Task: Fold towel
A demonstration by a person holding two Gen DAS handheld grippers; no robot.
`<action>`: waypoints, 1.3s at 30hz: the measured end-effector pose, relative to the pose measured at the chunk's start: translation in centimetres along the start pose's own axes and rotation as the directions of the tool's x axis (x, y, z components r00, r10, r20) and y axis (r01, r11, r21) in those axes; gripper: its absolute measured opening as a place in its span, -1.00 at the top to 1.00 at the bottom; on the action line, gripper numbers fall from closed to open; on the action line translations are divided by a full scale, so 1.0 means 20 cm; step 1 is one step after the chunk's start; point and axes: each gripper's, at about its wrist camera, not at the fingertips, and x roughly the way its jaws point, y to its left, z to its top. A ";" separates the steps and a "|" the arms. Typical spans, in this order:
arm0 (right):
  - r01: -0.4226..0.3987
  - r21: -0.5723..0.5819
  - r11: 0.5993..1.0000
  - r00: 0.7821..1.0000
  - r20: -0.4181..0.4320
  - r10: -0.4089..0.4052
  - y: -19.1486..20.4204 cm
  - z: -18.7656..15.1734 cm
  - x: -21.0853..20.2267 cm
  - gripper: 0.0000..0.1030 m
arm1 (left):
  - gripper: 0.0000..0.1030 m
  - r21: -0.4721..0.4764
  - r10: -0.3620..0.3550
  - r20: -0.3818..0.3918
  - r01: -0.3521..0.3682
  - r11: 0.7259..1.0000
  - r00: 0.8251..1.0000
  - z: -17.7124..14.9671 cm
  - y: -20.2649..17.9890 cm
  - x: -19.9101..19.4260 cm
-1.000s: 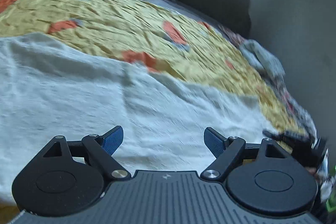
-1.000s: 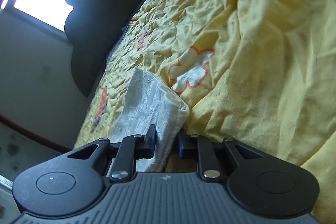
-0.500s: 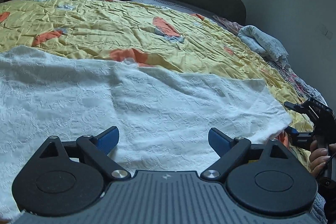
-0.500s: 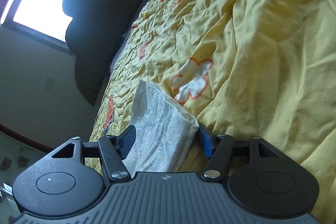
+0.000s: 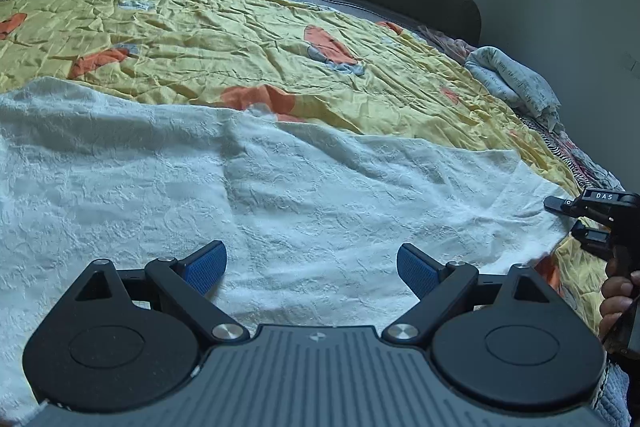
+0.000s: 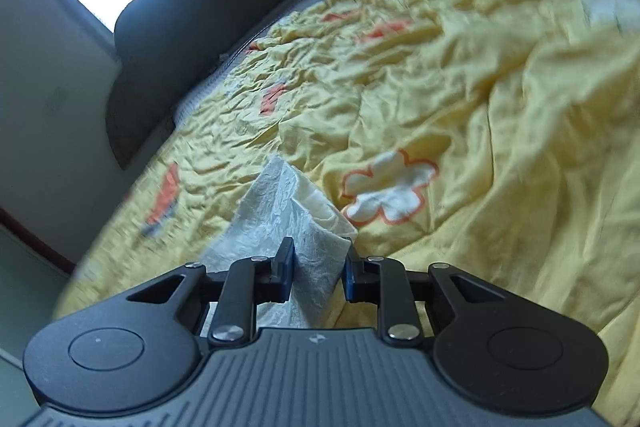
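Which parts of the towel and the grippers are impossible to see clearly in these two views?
- White towel, left wrist view: its near edge is hidden under the left gripper; its left end is cut off by the frame.
- Right gripper, right wrist view: the towel corner fills the jaws, but pad contact is unclear.
- Yellow bedspread, right wrist view: blurred by motion.

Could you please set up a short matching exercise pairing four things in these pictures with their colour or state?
Column one:
1. towel
2. bedspread
3. left gripper
4. right gripper

Column two:
A. yellow with orange shapes
B. jaws wide apart, nothing held
C. white, spread on the bed
D. jaws having just closed, pinching a corner of white cloth

Pairs: 1-C, 2-A, 3-B, 4-D
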 end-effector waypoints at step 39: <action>0.051 -0.421 0.906 0.992 0.124 0.002 0.25 -0.18 0.01 0.74 | -0.85 -0.104 -0.360 -0.231 0.345 0.933 0.904 0.44 -0.70 0.67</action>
